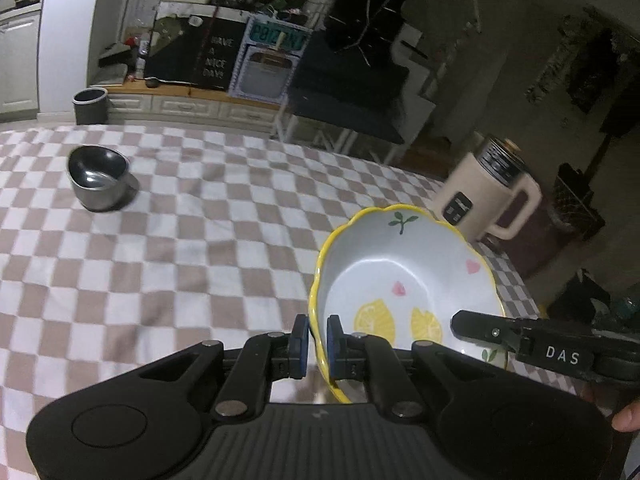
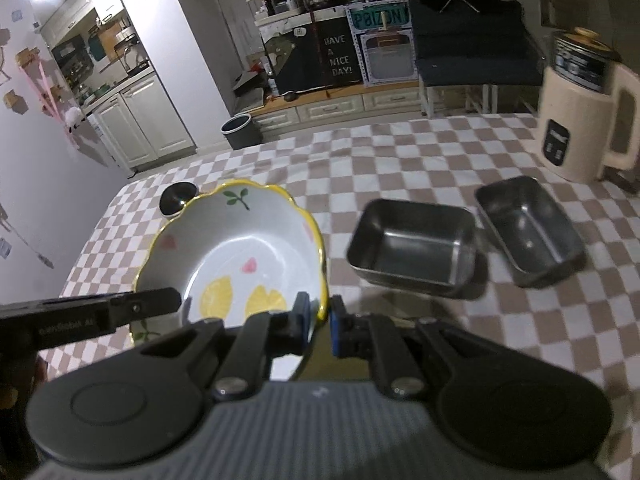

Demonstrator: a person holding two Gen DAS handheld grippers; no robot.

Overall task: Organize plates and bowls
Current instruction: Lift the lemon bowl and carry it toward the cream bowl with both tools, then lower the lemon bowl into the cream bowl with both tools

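- We hold a white ceramic bowl with a wavy yellow rim and painted lemon slices between both grippers, tilted and raised above the pink-and-white checked tablecloth.
- Our left gripper pinches the bowl's rim on its left side, one blue pad outside the wall and one inside.
- Our right gripper pinches the opposite edge of the same bowl in the same way, the rim caught between its pads.
- In the left wrist view, the right gripper's black finger reaches in from the right over the bowl's inside; in the right wrist view, the left gripper's finger comes in from the left.
- A small round dark metal bowl stands on the cloth, well apart from the held bowl and further to the left.
- Two rectangular dark metal pans, the nearer pan and the farther pan, sit just beside each other on the cloth, to the right of the held bowl.
- A cream-coloured electric jug with a handle and a dark top stands near the table's far right edge, beyond the pans.
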